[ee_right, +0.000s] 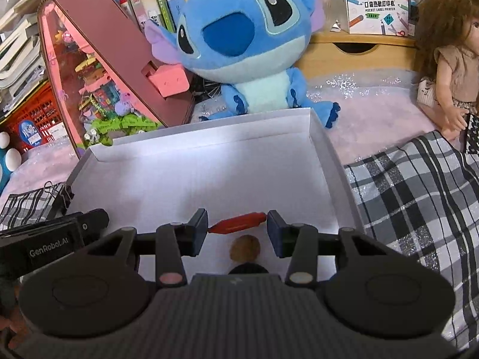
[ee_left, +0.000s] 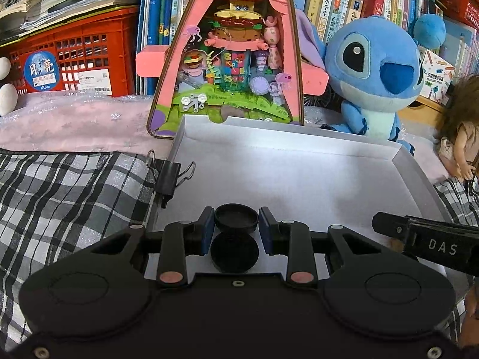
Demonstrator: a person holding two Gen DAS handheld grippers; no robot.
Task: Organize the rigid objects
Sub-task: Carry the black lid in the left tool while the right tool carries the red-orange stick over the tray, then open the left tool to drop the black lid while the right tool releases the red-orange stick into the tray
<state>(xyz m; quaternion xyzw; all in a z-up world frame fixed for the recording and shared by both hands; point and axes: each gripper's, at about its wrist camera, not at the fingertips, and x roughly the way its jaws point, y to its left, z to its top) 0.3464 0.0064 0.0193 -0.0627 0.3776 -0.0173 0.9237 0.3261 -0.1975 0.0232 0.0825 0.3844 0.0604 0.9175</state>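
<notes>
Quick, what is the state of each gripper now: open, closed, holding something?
Left gripper: open around two black round lids, pads not clearly touching them.
Right gripper: red pen-like object spans its pads; whether it grips cannot be told.

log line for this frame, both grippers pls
left gripper: open, astride black round lid | right gripper: open, astride red pen-like piece | both over white tray
</notes>
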